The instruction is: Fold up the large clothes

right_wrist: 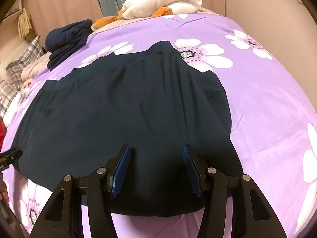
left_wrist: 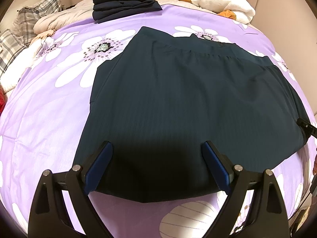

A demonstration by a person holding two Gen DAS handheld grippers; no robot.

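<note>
Left gripper [left_wrist: 156,148]: jaws spread wide, blue pads [left_wrist: 99,164] facing each other with nothing pinched between them, pitched steeply down, tips hovering at the near edge. Right gripper [right_wrist: 156,152]: jaws about half apart, ribbed blue pads [right_wrist: 122,166] also gripping nothing, same steep downward pitch. Each one peeks into the other's view at the frame edge, the right gripper's black body at the right rim of the left wrist view, the left gripper's at the left rim of the right wrist view with a bit of a hand [right_wrist: 4,190] just below it.
</note>
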